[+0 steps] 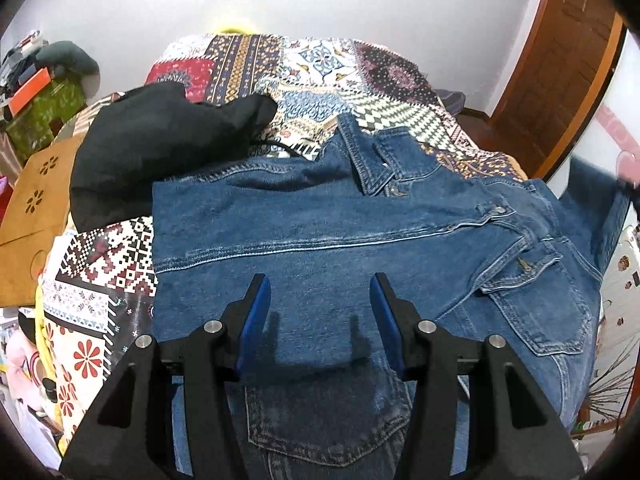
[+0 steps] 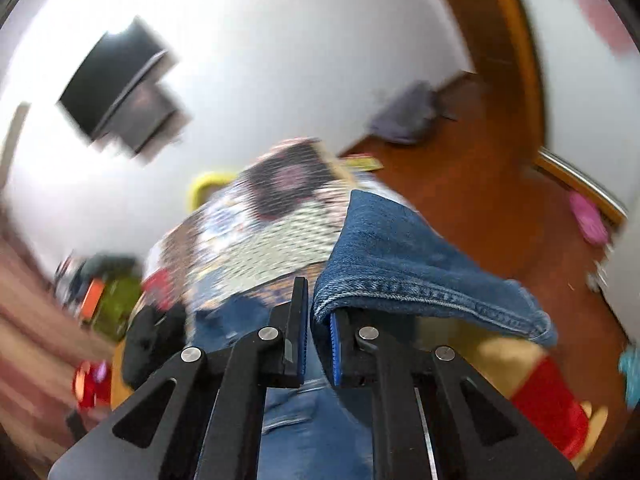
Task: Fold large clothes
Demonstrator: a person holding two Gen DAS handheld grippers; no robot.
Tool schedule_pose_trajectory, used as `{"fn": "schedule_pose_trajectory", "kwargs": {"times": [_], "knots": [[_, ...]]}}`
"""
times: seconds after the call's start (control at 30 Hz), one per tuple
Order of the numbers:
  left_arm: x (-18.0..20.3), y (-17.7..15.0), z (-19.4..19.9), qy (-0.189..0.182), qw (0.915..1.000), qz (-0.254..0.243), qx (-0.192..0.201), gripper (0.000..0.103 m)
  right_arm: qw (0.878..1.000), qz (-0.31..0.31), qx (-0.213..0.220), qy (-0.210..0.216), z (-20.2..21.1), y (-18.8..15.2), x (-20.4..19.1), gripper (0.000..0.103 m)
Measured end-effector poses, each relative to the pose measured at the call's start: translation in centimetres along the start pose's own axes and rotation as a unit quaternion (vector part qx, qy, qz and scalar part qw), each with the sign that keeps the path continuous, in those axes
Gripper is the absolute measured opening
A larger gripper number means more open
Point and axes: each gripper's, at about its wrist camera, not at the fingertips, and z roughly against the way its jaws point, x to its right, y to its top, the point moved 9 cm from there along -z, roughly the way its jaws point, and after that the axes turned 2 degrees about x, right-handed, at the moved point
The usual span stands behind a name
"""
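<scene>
Blue-padded, the right gripper (image 2: pixel 318 316) is clamping a hemmed edge of the jeans (image 2: pixel 404 264) above the patchwork bedspread (image 2: pixel 260 232); the left gripper (image 1: pixel 320 300) is hovering half-open over denim lying spread across the bed, beside a black garment (image 1: pixel 160 140).

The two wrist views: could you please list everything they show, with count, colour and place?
jeans: one, blue denim, spread across the bed; hem lifted at the right.
black garment: one, bunched beyond the jeans, left.
bedspread: one, multicoloured patchwork, under both.
brown board: one, far left.
door: one, brown wood, right.
left gripper: black, blue pads, open above the jeans.
right gripper: black, blue pads, shut on the hem.
</scene>
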Motion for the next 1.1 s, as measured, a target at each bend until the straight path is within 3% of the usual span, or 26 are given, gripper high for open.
{"fn": "schedule_pose_trajectory", "kwargs": {"times": [0.17, 0.33, 0.43, 0.6, 0.63, 0.73, 0.77, 0.87, 1.1], "knots": [[0.4, -0.2, 1.5, -0.011, 0.9998, 0.0, 0.016, 0.051, 0.995, 0.065, -0.066, 0.042, -3.7, -6.3, -6.0, 0.008], [0.4, -1.0, 2.3, -0.009, 0.9999, -0.002, 0.013, 0.051, 0.982, 0.063, -0.173, 0.038, -9.0, -13.4, -5.0, 0.009], [0.2, -1.5, 2.5, -0.01, 0.9999, 0.002, 0.01, 0.051, 0.978, 0.058, -0.2, 0.021, -9.7, -15.2, -3.5, 0.012], [0.0, -2.2, 2.1, -0.011, 0.9999, 0.008, -0.001, 0.052, 0.976, 0.055, -0.208, 0.027, -8.0, -14.5, -3.7, 0.016], [0.0, -2.3, 1.9, -0.01, 0.9999, 0.008, -0.004, 0.052, 0.976, 0.054, -0.208, 0.031, -7.6, -14.2, -4.0, 0.021], [0.4, -2.4, 1.4, -0.013, 0.9998, 0.009, -0.009, 0.052, 0.981, 0.063, -0.181, 0.018, -6.1, -12.8, -3.6, 0.051], [0.5, -2.4, 1.3, -0.014, 0.9998, 0.009, -0.01, 0.052, 0.984, 0.066, -0.163, 0.015, -5.5, -12.1, -3.3, 0.055], [1.2, -2.2, 1.0, -0.018, 0.9998, 0.004, -0.009, 0.052, 0.99, 0.05, -0.135, 0.003, -4.6, -10.4, -1.9, 0.056], [2.3, -1.4, 0.7, -0.025, 0.9997, -0.003, -0.005, 0.052, 0.992, -0.032, -0.117, -0.038, -5.1, -8.3, 4.0, 0.056]]}}
